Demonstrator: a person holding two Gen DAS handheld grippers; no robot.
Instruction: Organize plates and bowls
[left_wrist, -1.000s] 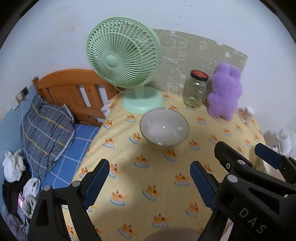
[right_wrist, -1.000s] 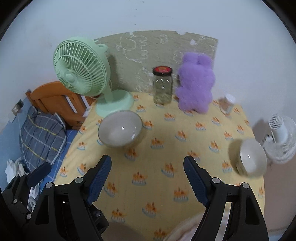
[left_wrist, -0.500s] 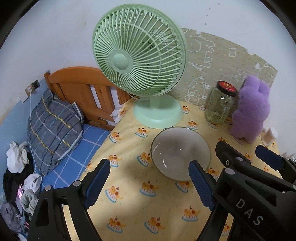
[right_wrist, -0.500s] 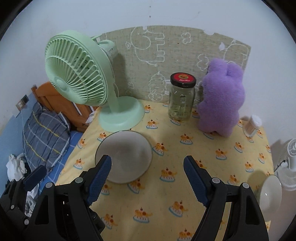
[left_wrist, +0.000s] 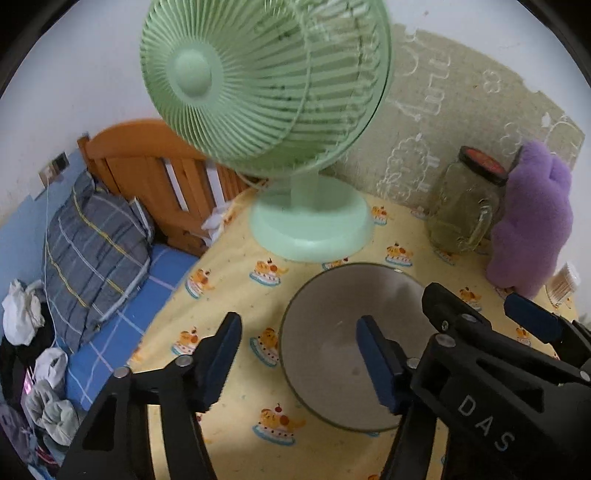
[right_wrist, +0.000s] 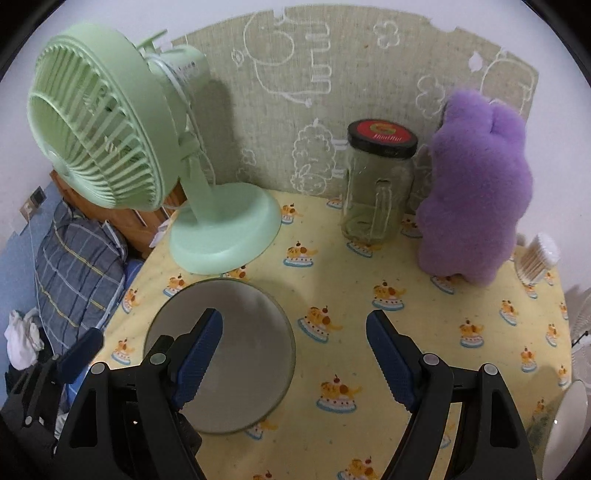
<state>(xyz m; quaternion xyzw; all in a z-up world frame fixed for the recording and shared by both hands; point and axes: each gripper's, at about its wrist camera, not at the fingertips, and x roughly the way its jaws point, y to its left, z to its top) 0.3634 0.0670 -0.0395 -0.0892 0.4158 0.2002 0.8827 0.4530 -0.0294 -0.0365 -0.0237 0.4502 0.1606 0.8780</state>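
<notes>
The left gripper (left_wrist: 297, 354) closed across the bowl (left_wrist: 332, 354) rim without touching it; the right gripper (right_wrist: 295, 358) gaped empty. A shallow bite might tip it into the fan (left_wrist: 310, 225).

White wall (left_wrist: 92, 55) behind, grey-green doodle panel (right_wrist: 369, 55) against it. Yellow cake-print cloth on tabletop (right_wrist: 461, 306). Left: wooden bed headboard (left_wrist: 147, 162), plaid pillow (left_wrist: 92, 251), blue sheet (left_wrist: 147, 295).

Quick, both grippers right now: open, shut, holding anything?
Left gripper: closing astride the bowl rim, not gripping yet.
Right gripper: open, holding nothing.
</notes>
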